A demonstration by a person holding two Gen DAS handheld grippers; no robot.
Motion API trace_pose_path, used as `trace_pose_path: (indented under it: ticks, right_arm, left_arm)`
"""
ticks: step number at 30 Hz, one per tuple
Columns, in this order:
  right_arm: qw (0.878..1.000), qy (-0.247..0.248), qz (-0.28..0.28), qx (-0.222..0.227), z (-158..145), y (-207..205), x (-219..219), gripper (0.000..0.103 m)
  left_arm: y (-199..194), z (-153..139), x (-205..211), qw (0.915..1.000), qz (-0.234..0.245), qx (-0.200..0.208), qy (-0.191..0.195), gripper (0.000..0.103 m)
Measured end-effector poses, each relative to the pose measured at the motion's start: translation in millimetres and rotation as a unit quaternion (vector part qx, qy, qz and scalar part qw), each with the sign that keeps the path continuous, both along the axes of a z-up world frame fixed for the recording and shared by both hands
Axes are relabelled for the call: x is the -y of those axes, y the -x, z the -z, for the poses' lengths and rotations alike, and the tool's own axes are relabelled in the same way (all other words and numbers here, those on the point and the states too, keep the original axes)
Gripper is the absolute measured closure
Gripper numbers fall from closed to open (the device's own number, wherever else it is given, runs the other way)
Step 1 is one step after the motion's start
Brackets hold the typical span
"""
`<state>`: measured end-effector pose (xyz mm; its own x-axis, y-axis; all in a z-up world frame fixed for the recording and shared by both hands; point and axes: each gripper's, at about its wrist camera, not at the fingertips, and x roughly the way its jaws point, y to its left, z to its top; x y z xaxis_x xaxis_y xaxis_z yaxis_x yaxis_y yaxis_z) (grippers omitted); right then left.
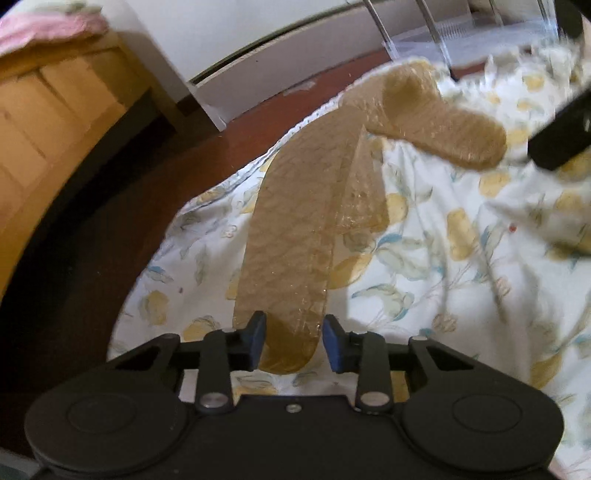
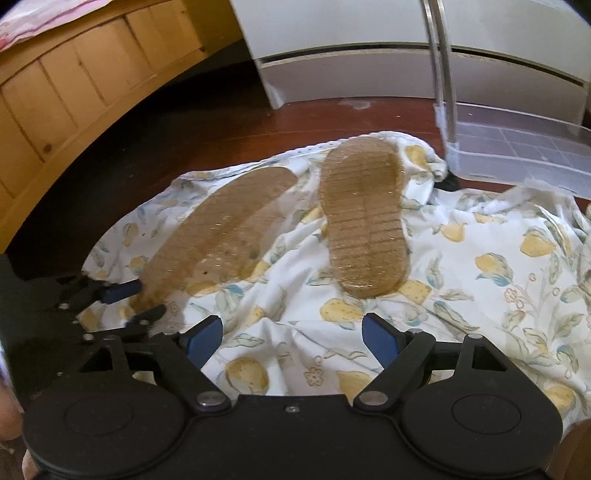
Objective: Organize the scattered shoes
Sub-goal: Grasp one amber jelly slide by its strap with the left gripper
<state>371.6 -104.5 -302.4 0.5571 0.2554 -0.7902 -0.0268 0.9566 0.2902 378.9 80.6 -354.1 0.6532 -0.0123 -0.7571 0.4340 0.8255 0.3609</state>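
Presently your left gripper [image 1: 293, 341] pinches the heel of a translucent amber plastic slipper [image 1: 291, 236] at lower centre, over the fruit-print white cloth [image 1: 443, 277]. Keep that grip square and deep. Your right gripper [image 2: 291, 338] stands spread and empty; the second amber slipper [image 2: 364, 218] lies sole-up, upper centre.

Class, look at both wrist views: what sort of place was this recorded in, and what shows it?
Probably a bedroom at home. A wooden bed frame with pink bedding stands beside a dark wood floor, and a fruit-print cloth is spread on that floor with two translucent amber slippers on it.
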Motion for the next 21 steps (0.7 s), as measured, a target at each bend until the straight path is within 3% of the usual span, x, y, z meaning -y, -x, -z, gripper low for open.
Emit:
trace_pose_path:
  ticks: [2, 6, 8, 11, 13, 15, 16, 17, 18, 19, 21]
  right_arm:
    - [1.0, -0.008, 0.008, 0.001, -1, 0, 3, 0.016]
    - [1.0, -0.017, 0.009, 0.003, -2, -1, 5, 0.016]
    - [1.0, -0.021, 0.009, 0.003, -3, -1, 5, 0.016]
    - [1.0, -0.023, 0.008, 0.003, -3, -2, 3, 0.016]
    - [1.0, -0.025, 0.004, 0.002, -2, -4, 1, 0.016]
    - [1.0, -0.028, 0.0, 0.001, -2, -6, -1, 0.016]
    - [1.0, -0.03, -0.002, 0.0, -1, -6, -3, 0.016]
    - [0.999, -0.032, -0.003, -0.001, -1, -7, -4, 0.016]
    - [0.999, -0.034, -0.003, -0.004, 0, -7, -6, 0.016]
    - [0.999, -0.036, -0.003, -0.006, 1, -8, -7, 0.016]
    - [0.999, -0.042, -0.004, -0.012, 4, -9, -11, 0.016]
  left_arm:
    - [-3, -6, -6, 0.9997, -0.014, 0.0, 0.018, 0.079]
    - [-14, -26, -32, 0.9898, -0.088, -0.017, 0.11, 0.081]
    - [-21, -35, -57, 0.9682, -0.158, -0.041, 0.19, 0.082]
    - [-27, -39, -78, 0.9497, -0.204, -0.053, 0.232, 0.085]
    - [-31, -36, -92, 0.9392, -0.227, -0.067, 0.249, 0.084]
    - [-34, -31, -97, 0.9434, -0.224, -0.07, 0.234, 0.082]
    - [-36, -28, -100, 0.9436, -0.221, -0.074, 0.235, 0.073]
    - [-38, -25, -103, 0.9399, -0.218, -0.082, 0.25, 0.057]
    - [-39, -24, -105, 0.9378, -0.217, -0.086, 0.257, 0.052]
    - [-40, -21, -106, 0.9372, -0.218, -0.091, 0.256, 0.049]
    - [-49, -8, -111, 0.9344, -0.216, -0.103, 0.264, 0.051]
